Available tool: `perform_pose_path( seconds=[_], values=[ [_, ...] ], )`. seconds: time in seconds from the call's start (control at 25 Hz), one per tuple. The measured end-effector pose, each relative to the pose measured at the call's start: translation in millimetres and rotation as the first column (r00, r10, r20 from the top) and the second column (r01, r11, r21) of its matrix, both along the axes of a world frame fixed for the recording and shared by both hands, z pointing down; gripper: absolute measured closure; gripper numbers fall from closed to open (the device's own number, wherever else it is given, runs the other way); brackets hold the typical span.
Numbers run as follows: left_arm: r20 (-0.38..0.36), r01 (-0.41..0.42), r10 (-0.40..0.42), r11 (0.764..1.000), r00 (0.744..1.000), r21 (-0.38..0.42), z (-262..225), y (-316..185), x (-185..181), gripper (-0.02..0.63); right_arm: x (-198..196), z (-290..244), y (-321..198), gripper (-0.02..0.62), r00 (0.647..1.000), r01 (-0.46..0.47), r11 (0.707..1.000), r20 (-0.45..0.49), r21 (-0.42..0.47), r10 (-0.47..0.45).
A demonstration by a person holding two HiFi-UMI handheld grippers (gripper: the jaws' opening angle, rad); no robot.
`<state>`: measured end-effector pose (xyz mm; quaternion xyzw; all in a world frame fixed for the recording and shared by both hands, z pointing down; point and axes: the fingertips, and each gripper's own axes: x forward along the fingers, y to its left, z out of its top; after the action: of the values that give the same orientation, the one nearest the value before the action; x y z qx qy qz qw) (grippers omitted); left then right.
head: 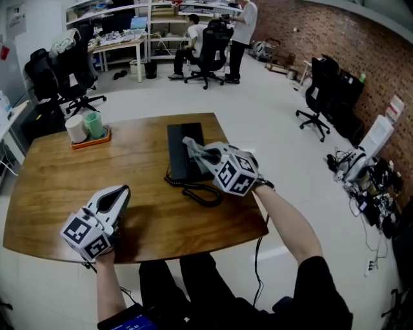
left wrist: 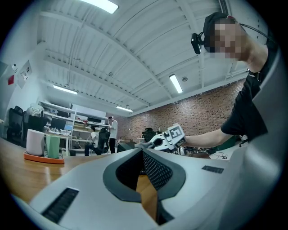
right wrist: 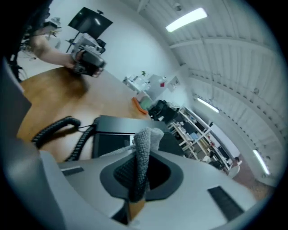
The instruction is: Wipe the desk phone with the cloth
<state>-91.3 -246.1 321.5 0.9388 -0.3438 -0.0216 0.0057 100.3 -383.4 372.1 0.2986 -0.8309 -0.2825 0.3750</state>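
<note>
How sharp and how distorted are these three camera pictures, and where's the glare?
Head view: evenly lit and sharp, though the fisheye curves the red brick wall. Left gripper view: dark vignetted corners, the white ceiling strip lights blown out, the left hand-held gripper soft up close. Right gripper view: softest overall, the scene tilted, the grey knitted cloth in the right hand-held gripper slightly blurred.

I see a wooden table (head: 58, 187). On it, the black desk phone (head: 181, 145) lies mid-table toward the far edge, with its coiled cord (head: 201, 193) looping on the wood nearer me. An orange tray (head: 97, 140) sits far left.
</note>
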Motion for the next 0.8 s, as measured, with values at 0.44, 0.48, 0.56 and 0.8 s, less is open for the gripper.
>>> perform_pose_path(
  seconds=[0.44, 0.48, 0.56, 0.8],
  values=[
    [0.0, 0.001, -0.001, 1.0, 1.0, -0.009, 6.9, -2.9, -3.7, 0.611, 15.0, -45.4, -7.8, 0.571, 0.99, -0.043, 0.999, 0.135, 0.02, 0.04],
    [-0.002, 0.002, -0.002, 1.0, 1.0, -0.013, 7.3, -2.8, -3.9, 0.612, 19.0, -62.2, -34.5, 0.571, 0.971, -0.122, 0.991, 0.21, 0.046, 0.11],
    [-0.006, 0.003, -0.003, 1.0, 1.0, -0.019, 8.1, -2.4, -3.1, 0.611, 24.4, -78.1, -78.4, 0.571, 0.927, -0.237, 0.97, 0.309, 0.048, 0.212],
    [-0.001, 0.0, 0.0, 1.0, 1.0, -0.026, 8.0, -2.3, 0.7, 0.611, 22.5, -40.8, -115.1, 0.572, 0.927, -0.285, 0.958, 0.249, -0.01, 0.279]
  ],
)
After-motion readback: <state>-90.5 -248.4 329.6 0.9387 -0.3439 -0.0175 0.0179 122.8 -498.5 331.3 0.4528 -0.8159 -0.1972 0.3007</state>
